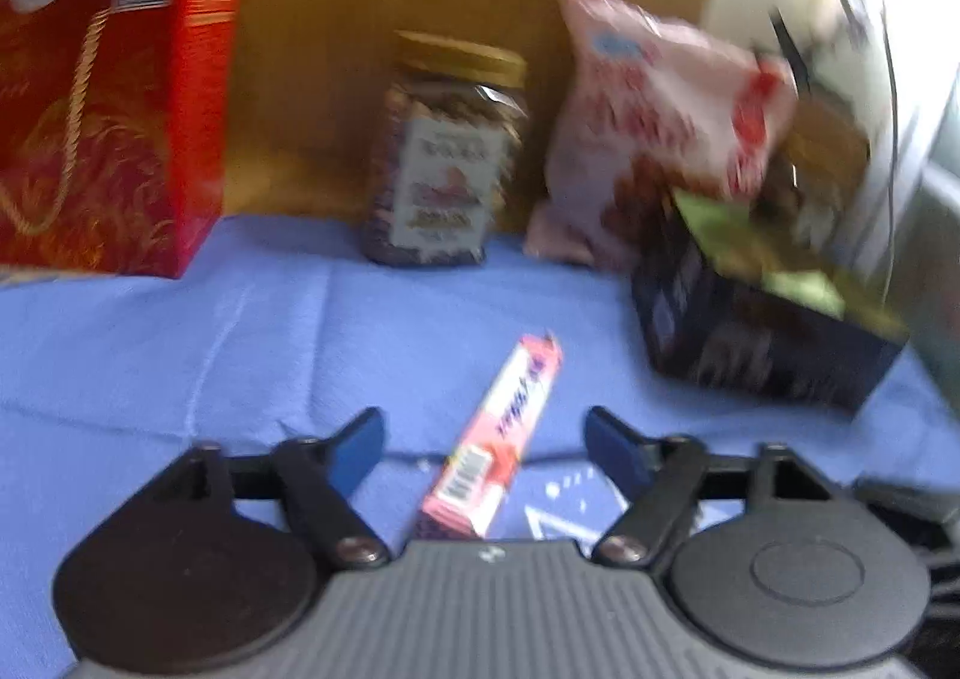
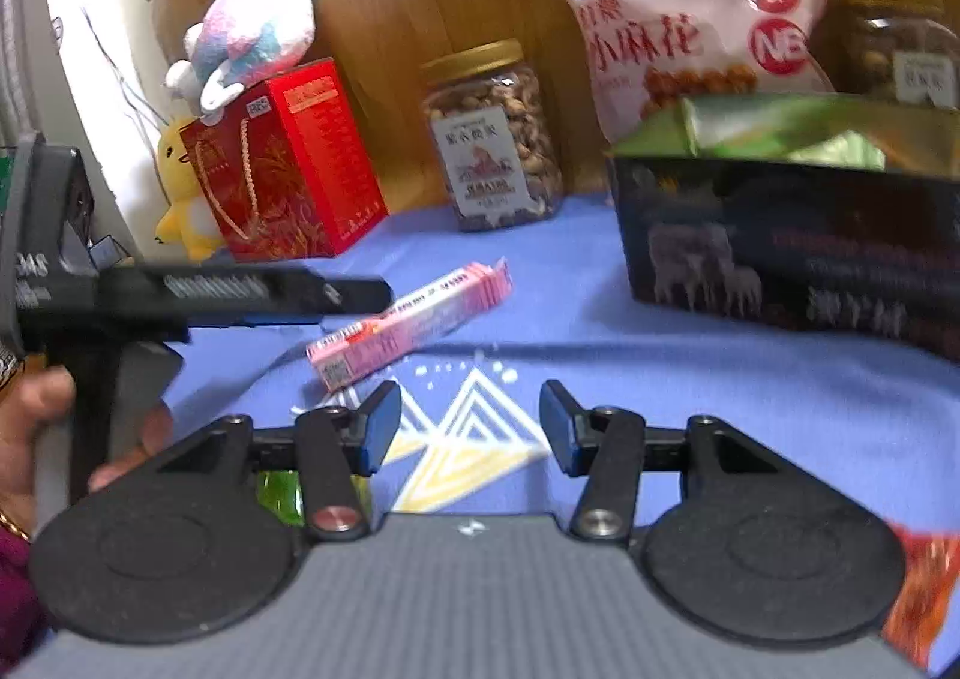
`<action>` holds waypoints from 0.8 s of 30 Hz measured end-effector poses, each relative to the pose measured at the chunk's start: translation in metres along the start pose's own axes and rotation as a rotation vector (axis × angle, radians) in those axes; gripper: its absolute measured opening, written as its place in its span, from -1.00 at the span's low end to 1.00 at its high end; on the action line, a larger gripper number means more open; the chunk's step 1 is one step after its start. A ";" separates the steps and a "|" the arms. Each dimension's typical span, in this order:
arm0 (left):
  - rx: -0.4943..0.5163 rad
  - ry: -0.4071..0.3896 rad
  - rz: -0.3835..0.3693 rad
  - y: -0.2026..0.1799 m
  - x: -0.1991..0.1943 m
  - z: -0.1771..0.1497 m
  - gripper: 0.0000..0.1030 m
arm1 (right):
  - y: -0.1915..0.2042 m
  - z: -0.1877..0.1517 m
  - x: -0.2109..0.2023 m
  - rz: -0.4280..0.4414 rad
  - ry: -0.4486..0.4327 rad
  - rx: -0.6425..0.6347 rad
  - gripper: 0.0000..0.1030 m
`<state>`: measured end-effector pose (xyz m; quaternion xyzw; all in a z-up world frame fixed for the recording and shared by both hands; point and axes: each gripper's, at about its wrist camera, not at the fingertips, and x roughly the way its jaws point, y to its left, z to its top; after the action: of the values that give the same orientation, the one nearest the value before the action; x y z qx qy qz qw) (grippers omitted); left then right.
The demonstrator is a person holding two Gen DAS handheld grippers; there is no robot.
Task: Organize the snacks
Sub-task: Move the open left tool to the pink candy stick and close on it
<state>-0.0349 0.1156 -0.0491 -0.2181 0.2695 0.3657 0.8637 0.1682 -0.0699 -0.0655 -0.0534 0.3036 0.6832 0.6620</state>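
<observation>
A long pink snack box lies flat on the blue cloth, between the fingers of my open left gripper, which does not touch it. It also shows in the right wrist view. My right gripper is open and empty above the cloth, nearer than the pink box. The left gripper reaches in from the left beside the box. A dark box holding green packets stands at the right; it also shows in the left wrist view.
Along the wooden back wall stand a red gift box with a plush toy on top, a nut jar, a pink snack bag and a second jar. A yellow plush sits at far left. A red packet lies at the lower right.
</observation>
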 end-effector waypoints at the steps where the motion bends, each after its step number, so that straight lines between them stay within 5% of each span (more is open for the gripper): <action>1: 0.012 0.018 0.006 -0.002 0.005 -0.003 -0.03 | -0.001 -0.001 -0.003 -0.009 0.000 0.005 0.05; 3: 0.022 0.036 0.029 -0.006 0.014 -0.009 -0.42 | -0.004 -0.003 -0.011 -0.027 -0.007 0.019 0.05; 6: 0.082 0.032 0.025 -0.021 0.012 -0.014 -0.53 | -0.014 -0.004 -0.022 -0.046 -0.029 0.068 0.05; 10: 0.215 0.034 -0.099 -0.048 -0.001 -0.025 -0.53 | -0.027 -0.009 -0.038 -0.070 -0.068 0.128 0.05; 14: 0.396 0.070 -0.300 -0.080 -0.016 -0.046 -0.51 | -0.041 -0.011 -0.055 -0.083 -0.116 0.188 0.05; 16: 0.469 0.079 -0.351 -0.090 -0.023 -0.058 -0.40 | -0.047 -0.011 -0.060 -0.094 -0.127 0.212 0.05; 19: 0.487 0.052 -0.302 -0.089 -0.030 -0.064 0.14 | -0.056 -0.014 -0.064 -0.107 -0.125 0.231 0.05; 24: 0.258 0.060 -0.258 -0.061 -0.042 -0.056 0.32 | -0.058 -0.017 -0.057 -0.102 -0.103 0.226 0.05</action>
<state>-0.0308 0.0230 -0.0545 -0.1490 0.3096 0.2078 0.9159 0.2235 -0.1312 -0.0720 0.0414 0.3412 0.6119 0.7124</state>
